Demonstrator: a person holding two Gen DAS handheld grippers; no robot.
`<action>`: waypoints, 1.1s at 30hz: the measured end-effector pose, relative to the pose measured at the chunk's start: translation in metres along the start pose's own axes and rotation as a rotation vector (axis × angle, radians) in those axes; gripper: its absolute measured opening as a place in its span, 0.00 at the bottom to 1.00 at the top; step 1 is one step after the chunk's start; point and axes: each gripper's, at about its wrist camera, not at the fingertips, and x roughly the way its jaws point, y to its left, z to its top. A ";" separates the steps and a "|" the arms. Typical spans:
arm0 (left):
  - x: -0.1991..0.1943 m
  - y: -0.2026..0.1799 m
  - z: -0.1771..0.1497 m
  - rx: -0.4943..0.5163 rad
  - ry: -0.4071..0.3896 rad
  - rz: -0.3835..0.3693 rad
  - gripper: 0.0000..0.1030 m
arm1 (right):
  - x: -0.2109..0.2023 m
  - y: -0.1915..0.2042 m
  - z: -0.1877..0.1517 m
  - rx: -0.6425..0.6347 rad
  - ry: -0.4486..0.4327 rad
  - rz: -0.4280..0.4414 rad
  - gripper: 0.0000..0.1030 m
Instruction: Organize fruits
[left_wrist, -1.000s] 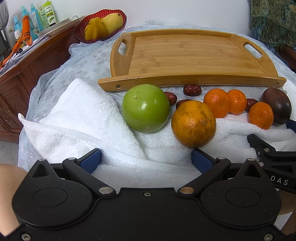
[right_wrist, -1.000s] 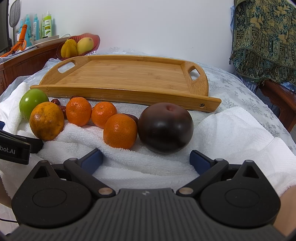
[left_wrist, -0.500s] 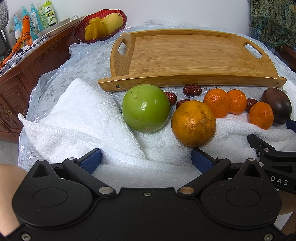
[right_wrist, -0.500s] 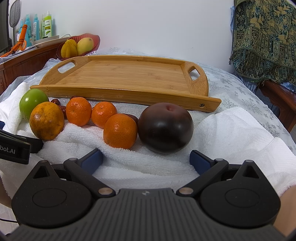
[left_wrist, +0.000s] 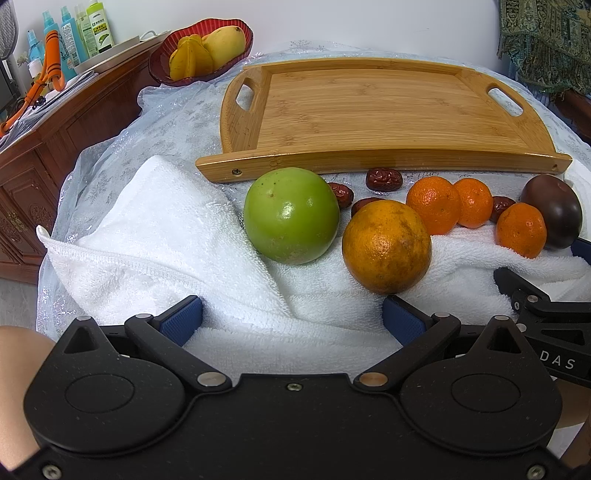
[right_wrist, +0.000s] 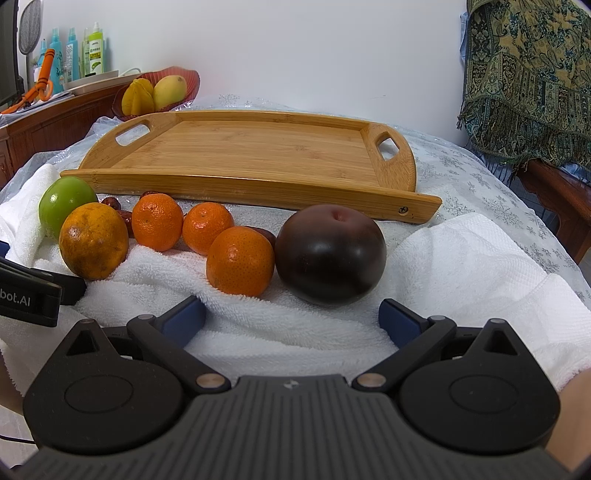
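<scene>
Both tools are wide and hold nothing. The green apple (left_wrist: 291, 215) lies just ahead of the left tool (left_wrist: 291, 319), the dark plum (right_wrist: 330, 254) ahead of the right tool (right_wrist: 291, 319). The round fruits may roll on the soft towel (right_wrist: 461, 258) if one finger touches first.

Black hand-held gripper (left_wrist: 291, 317), blue fingertip pads (left_wrist: 183, 319), silver screws

Left gripper (left_wrist: 291, 317) spread wide over white towel (left_wrist: 166, 236), empty. Green apple (left_wrist: 291, 215) and big orange (left_wrist: 386, 246) just beyond, side by side. Three mandarins, dark plum (left_wrist: 554, 210) further right. Bare bamboo tray (left_wrist: 369, 107) beyond.
</scene>
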 end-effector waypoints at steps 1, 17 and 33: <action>0.000 0.000 0.000 0.000 0.000 0.000 1.00 | 0.000 0.000 0.000 0.000 0.000 0.000 1.00; -0.004 0.003 -0.010 -0.003 -0.058 -0.005 1.00 | -0.003 -0.002 -0.004 0.005 -0.030 0.004 1.00; -0.049 0.011 -0.008 -0.058 -0.173 -0.154 0.91 | -0.033 -0.021 0.007 0.091 -0.144 0.049 0.91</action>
